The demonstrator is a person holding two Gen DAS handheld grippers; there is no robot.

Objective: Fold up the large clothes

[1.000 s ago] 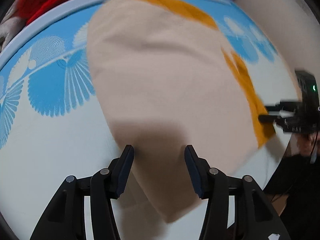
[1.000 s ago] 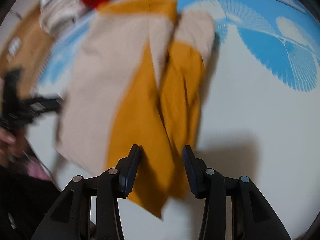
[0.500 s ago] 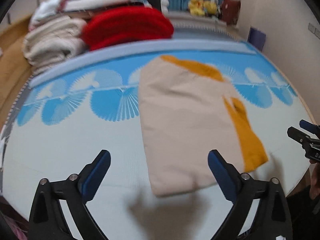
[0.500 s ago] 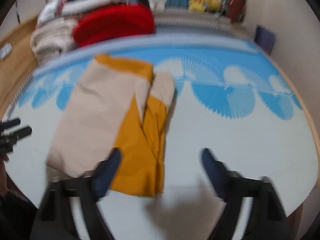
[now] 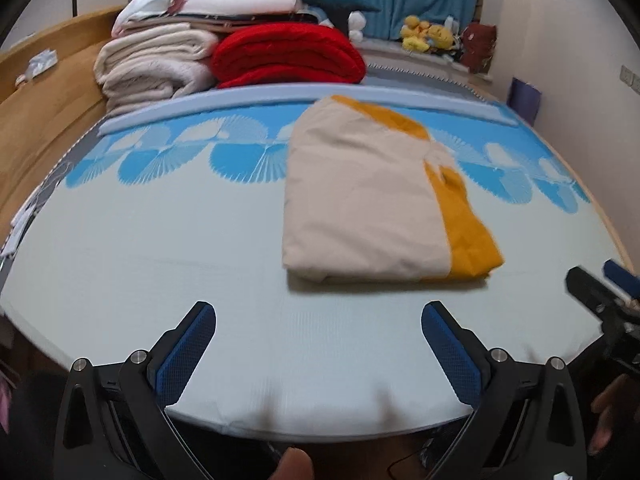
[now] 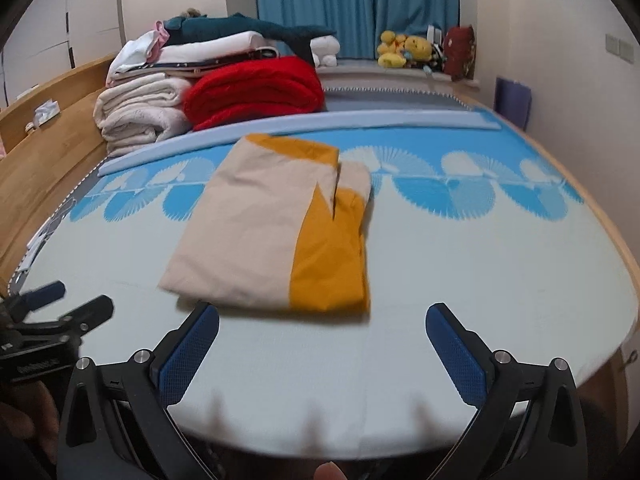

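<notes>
A beige and mustard-yellow garment [image 5: 372,200] lies folded into a flat rectangle on the bed; it also shows in the right wrist view [image 6: 280,228]. My left gripper [image 5: 318,314] is open wide and empty, held back near the bed's front edge, apart from the garment. My right gripper [image 6: 322,316] is open wide and empty, just in front of the garment's near edge. The right gripper's fingers show at the right of the left wrist view [image 5: 600,296], and the left gripper's at the left of the right wrist view [image 6: 60,312].
The bed [image 5: 160,260] has a pale sheet with a blue fan pattern. Folded red [image 5: 288,56] and cream blankets [image 5: 152,64] are stacked at the back. A wooden bed frame [image 5: 44,104] runs along the left. Plush toys [image 6: 404,50] sit by the blue curtain.
Both grippers opened, let go of the garment and pulled back toward the bed's front edge. The garment now lies flat and folded on the bed.
</notes>
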